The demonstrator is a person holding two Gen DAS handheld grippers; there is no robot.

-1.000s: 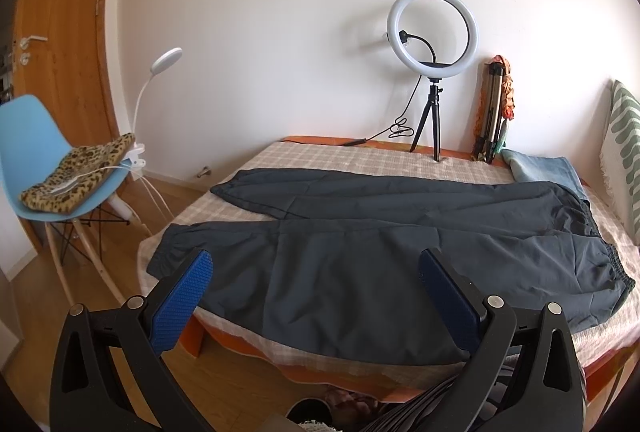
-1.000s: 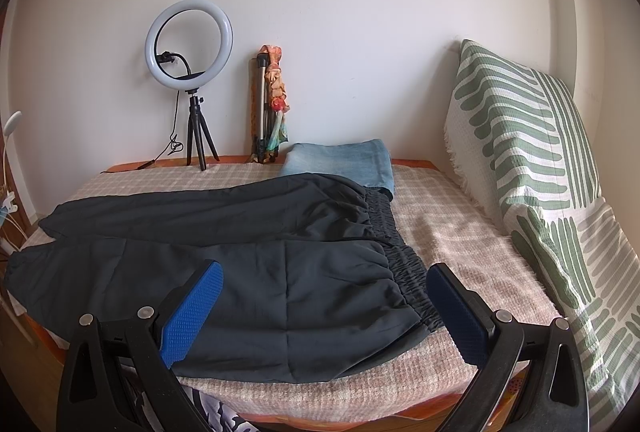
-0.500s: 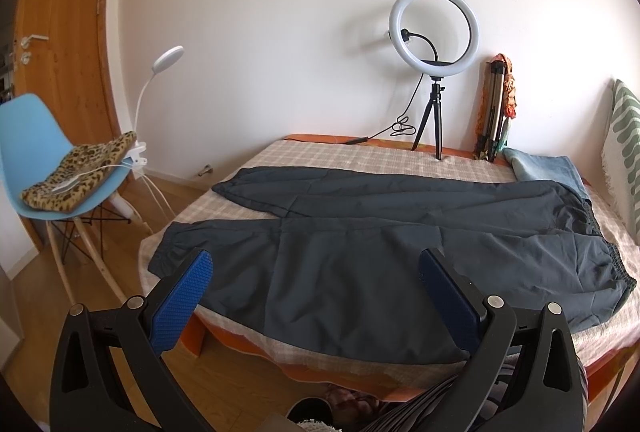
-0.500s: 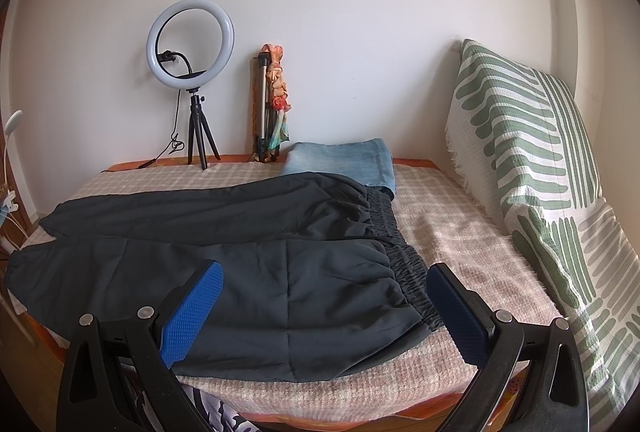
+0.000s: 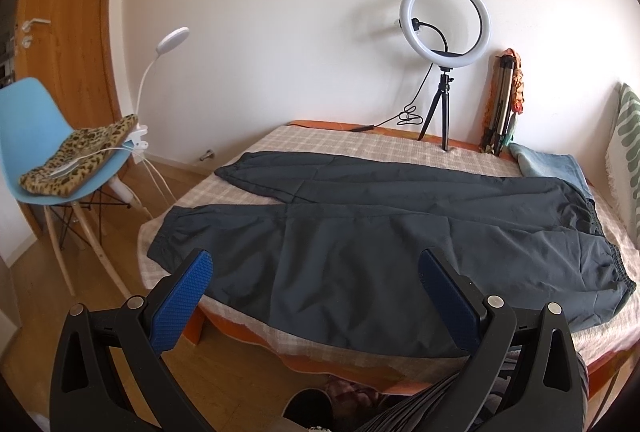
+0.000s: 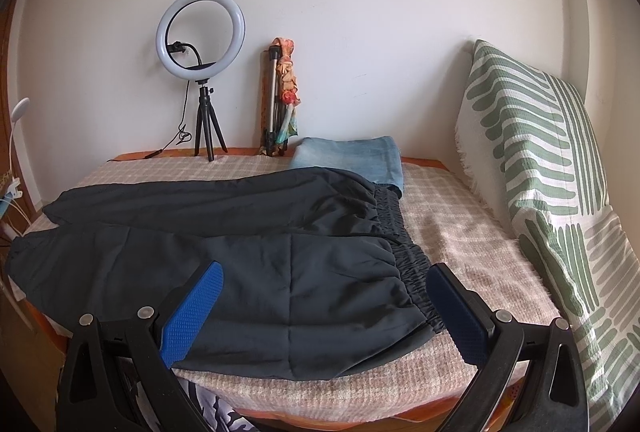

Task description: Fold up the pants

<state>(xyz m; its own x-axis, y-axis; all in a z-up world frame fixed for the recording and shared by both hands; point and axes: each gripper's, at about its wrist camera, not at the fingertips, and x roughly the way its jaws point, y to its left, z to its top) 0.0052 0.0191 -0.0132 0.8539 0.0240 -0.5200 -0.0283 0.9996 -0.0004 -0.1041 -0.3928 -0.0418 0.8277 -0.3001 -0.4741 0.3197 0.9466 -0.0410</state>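
Note:
Dark grey pants lie spread flat across the checked bed cover, both legs side by side, cuffs to the left and elastic waistband to the right. My left gripper is open and empty, held above the near edge of the bed over the near leg. My right gripper is open and empty, above the near edge by the waistband end of the pants. Neither gripper touches the cloth.
A ring light on a tripod, a folded tripod and folded blue jeans stand at the far side. A green-striped pillow leans at the right. A blue chair with a leopard cloth stands left of the bed.
Both views have shifted only slightly. The pants lie as before and both grippers stay open.

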